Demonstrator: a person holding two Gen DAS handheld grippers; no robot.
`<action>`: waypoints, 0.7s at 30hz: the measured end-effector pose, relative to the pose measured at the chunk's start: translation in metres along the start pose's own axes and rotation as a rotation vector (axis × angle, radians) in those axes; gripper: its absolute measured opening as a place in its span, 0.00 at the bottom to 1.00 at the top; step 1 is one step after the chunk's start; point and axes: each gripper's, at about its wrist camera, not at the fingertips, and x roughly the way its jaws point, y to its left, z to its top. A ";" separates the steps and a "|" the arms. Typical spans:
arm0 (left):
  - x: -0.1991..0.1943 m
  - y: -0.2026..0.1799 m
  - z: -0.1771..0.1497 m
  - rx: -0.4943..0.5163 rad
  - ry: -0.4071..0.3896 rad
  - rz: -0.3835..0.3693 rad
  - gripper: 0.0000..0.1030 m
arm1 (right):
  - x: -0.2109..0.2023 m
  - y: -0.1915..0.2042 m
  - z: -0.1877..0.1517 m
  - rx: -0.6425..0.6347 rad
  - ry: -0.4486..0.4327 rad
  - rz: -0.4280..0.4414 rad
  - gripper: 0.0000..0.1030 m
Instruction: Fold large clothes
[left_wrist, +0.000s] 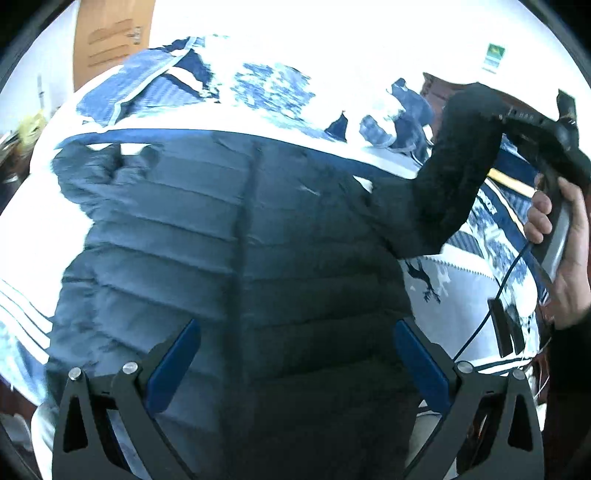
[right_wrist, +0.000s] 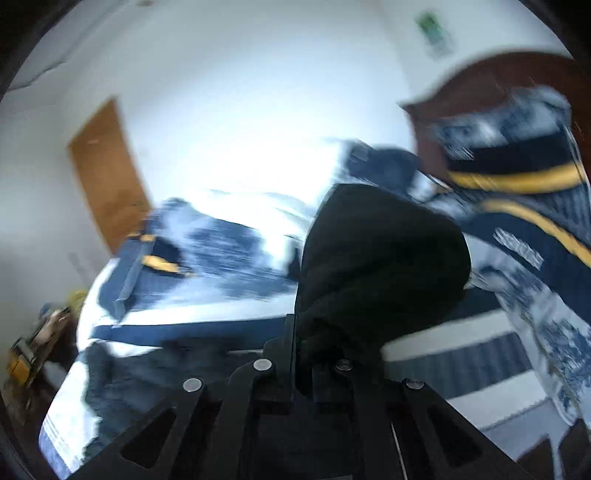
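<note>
A dark quilted puffer jacket (left_wrist: 240, 240) lies spread flat on a bed, with its centre seam running away from me. My left gripper (left_wrist: 297, 325) hangs open over the jacket's near part, its blue pads (left_wrist: 173, 365) wide apart and nothing between them. One sleeve (left_wrist: 450, 177) is lifted off the bed at the right. My right gripper (left_wrist: 506, 118), held by a hand (left_wrist: 569, 236), is shut on the sleeve's end. In the blurred right wrist view the black sleeve (right_wrist: 380, 258) bunches up from between the closed jaws of the right gripper (right_wrist: 306, 343).
The bedcover (left_wrist: 277, 88) is blue and white with patterned patches. A striped pillow (right_wrist: 517, 147) leans on a dark wooden headboard (right_wrist: 491, 85) at the right. A wooden door (left_wrist: 110, 37) stands at the far left. A thin cable (left_wrist: 506, 280) trails below the right hand.
</note>
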 end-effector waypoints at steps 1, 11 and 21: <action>-0.009 0.009 -0.001 -0.014 -0.007 0.004 1.00 | -0.004 0.023 -0.002 -0.009 -0.009 0.029 0.06; -0.055 0.106 -0.018 -0.172 -0.051 0.085 1.00 | 0.076 0.213 -0.088 -0.111 0.142 0.131 0.06; -0.052 0.175 -0.024 -0.299 -0.035 0.121 1.00 | 0.199 0.269 -0.254 -0.102 0.586 0.177 0.47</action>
